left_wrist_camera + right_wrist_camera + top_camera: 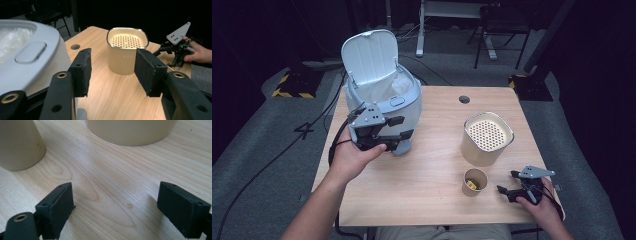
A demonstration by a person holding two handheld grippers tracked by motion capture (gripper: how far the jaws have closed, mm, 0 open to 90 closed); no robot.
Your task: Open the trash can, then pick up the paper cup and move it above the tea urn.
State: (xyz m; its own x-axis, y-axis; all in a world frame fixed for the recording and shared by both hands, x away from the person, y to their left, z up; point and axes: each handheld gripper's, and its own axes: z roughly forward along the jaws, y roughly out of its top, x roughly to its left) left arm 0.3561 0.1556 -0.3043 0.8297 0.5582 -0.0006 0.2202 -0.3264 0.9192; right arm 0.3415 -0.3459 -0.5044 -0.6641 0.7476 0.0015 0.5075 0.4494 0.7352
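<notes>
Your wooden table carries a beige canister with a perforated top, upright, toward the right edge, about midway front to back. A round cable hole sits near the far edge. On the grey carpet, a black cable runs off the left edge. A yellow-black striped base stands beyond the far left corner, and a white desk frame is behind the far edge.
</notes>
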